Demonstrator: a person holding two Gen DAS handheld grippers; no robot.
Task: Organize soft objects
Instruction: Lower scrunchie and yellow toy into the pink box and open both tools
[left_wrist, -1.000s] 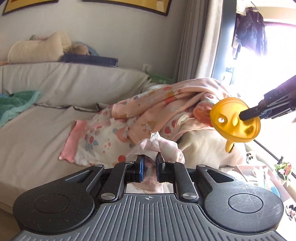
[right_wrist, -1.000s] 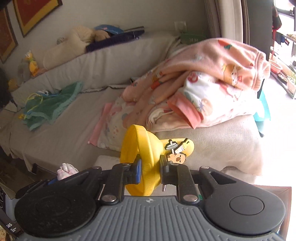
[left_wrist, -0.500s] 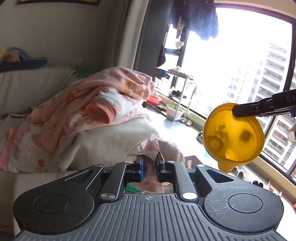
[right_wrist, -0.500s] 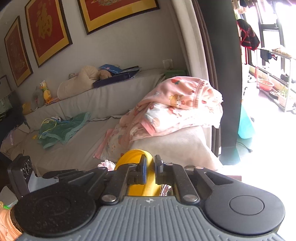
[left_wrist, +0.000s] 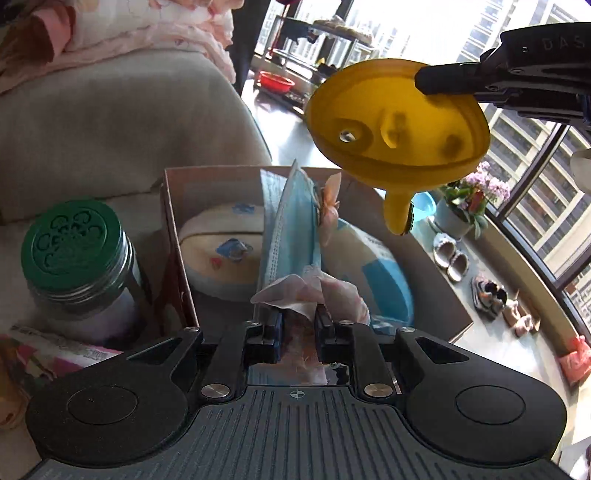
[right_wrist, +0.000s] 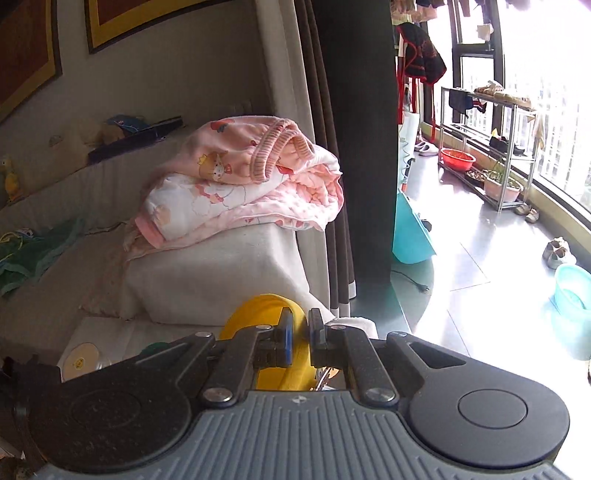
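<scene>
Delivery looks under way: the left hand-held gripper (left_wrist: 298, 320), clamped on a pink cloth (left_wrist: 314, 291), hangs over the box (left_wrist: 173, 221), the right hand-held gripper (right_wrist: 299, 338) pinches a yellow toy (left_wrist: 397, 127) above it, so next comes lowering and letting go inside

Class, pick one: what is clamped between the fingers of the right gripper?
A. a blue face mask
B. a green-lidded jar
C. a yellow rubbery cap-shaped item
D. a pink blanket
C: the right gripper is shut on the rim of the yellow item, which hangs above the open cardboard box.
</scene>
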